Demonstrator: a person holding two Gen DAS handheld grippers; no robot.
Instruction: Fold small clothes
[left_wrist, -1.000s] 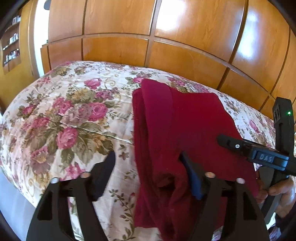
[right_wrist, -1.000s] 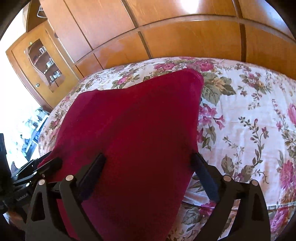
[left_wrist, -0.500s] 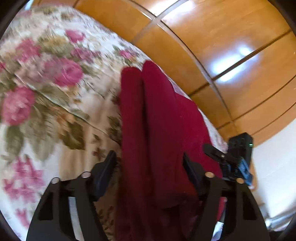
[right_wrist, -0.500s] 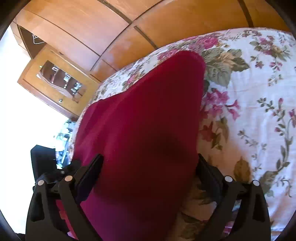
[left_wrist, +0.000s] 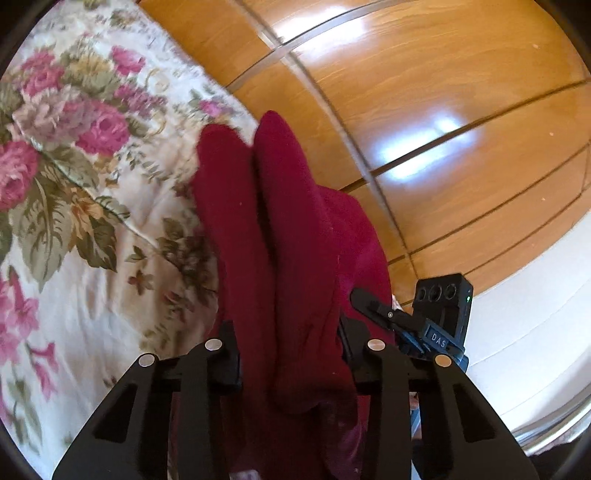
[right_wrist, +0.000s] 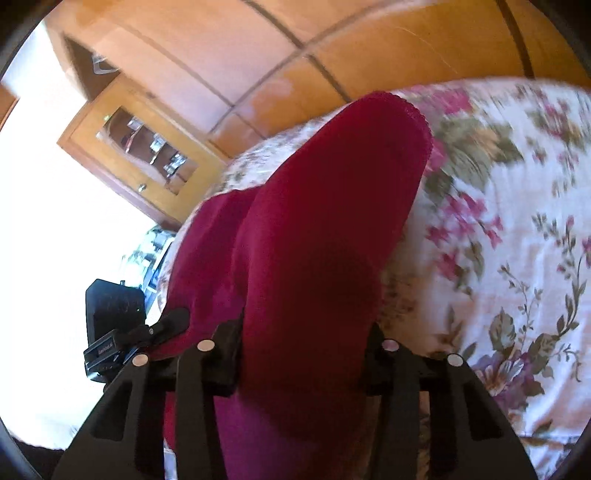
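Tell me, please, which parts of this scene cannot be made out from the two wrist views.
- Left wrist view: the near end of the dark red garment runs off the bottom edge between the closing left gripper.
- Right wrist view: the closing right gripper hides the cloth's near edge; the floral bedspread is motion-blurred.
- Cabinet contents: too small.
- The garment's type: unclear, bunched.
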